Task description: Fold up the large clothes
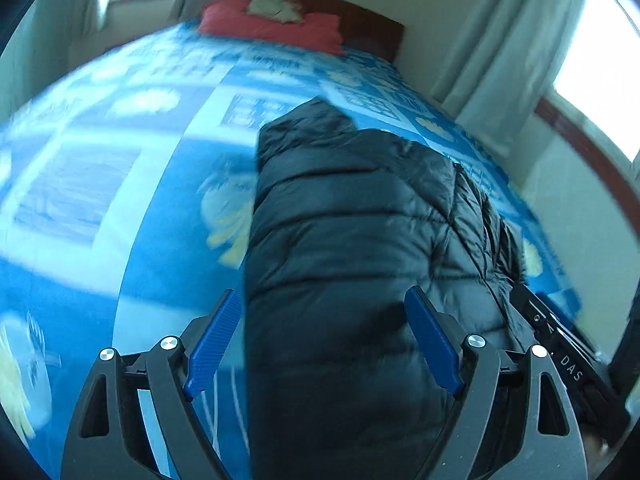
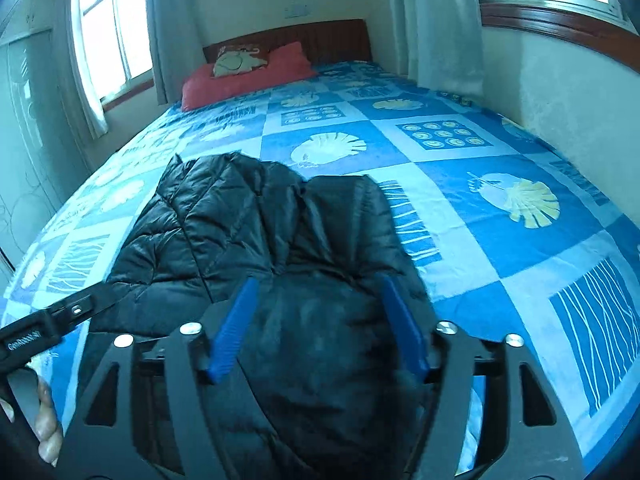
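Garment: a black quilted puffer jacket [image 2: 256, 240] of shiny padded fabric lies on the bed, folded lengthwise into a long narrow bundle that runs from the near edge toward the pillows.
Garment seen from the left wrist: the same jacket [image 1: 352, 240] fills the middle of the view, its stitched bands running across; the picture is blurred, so the layering on its right side can only be read roughly as a second padded flap.
Bed: a wide bed covered by a blue and pale-blue checked sheet printed with cream leaves and dots [image 2: 500, 240]; the jacket sits on its near part, left of centre in the right wrist view.
Pillows: a red pillow [image 2: 240, 80] lies at the head of the bed, with a small cream-patterned cushion [image 2: 236, 62] resting on it against the dark wooden headboard [image 2: 320, 38].
Left gripper [image 1: 324, 316]: black frame with blue ribbed fingers [image 1: 216, 344] set wide apart; the jacket's near end lies under and between them, but the pads do not press on it.
Right gripper [image 2: 320, 316]: its blue fingers [image 2: 234, 328] stand apart, with the dark padded fabric beneath the gap and not pinched.
Hand: part of a hand [image 2: 44, 424] shows at the lower left edge of the right wrist view, on the other gripper's handle.
Room: pale curtains [image 2: 440, 20] hang beside bright windows.
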`<action>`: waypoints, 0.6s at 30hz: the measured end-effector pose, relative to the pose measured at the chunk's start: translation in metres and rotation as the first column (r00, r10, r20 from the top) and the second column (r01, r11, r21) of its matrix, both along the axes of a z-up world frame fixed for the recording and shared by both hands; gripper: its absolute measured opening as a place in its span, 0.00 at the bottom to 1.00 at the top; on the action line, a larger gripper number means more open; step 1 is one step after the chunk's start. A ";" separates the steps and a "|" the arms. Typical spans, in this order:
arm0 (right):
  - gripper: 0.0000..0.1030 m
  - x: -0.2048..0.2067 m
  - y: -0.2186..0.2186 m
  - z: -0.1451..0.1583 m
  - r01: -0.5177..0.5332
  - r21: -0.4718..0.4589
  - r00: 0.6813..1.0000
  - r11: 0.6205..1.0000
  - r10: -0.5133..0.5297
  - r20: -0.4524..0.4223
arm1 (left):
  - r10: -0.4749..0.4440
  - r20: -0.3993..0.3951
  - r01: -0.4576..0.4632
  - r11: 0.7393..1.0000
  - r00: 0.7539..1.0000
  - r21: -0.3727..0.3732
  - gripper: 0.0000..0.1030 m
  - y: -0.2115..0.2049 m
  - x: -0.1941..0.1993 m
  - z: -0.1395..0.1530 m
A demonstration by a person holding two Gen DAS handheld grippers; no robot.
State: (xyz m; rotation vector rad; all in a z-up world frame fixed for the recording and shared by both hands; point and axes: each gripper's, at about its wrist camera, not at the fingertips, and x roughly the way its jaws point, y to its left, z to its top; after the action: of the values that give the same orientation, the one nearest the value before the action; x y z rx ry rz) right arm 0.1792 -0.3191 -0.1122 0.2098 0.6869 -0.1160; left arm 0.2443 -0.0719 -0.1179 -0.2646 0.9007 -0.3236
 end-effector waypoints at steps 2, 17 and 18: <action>0.73 -0.008 -0.011 -0.002 -0.002 0.052 1.000 0.999 0.003 -0.022 | 0.016 -0.051 -0.020 0.997 0.999 -0.074 0.80 0.017 -0.008 -0.007; 0.90 -0.022 -0.075 -0.082 0.018 0.587 0.991 0.809 0.062 -0.116 | -0.043 -0.277 -0.096 0.878 0.960 -0.469 0.86 0.035 -0.016 -0.071; 0.91 -0.022 -0.076 -0.085 0.013 0.602 0.992 0.799 0.065 -0.108 | -0.049 -0.286 -0.101 0.868 0.957 -0.487 0.87 0.035 -0.014 -0.074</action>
State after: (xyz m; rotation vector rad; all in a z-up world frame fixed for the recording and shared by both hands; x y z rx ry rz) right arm 0.1570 -0.3949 -0.1969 0.8168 0.8373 0.1259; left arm 0.2303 -0.0372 -0.1915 -0.8224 1.0935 -0.5007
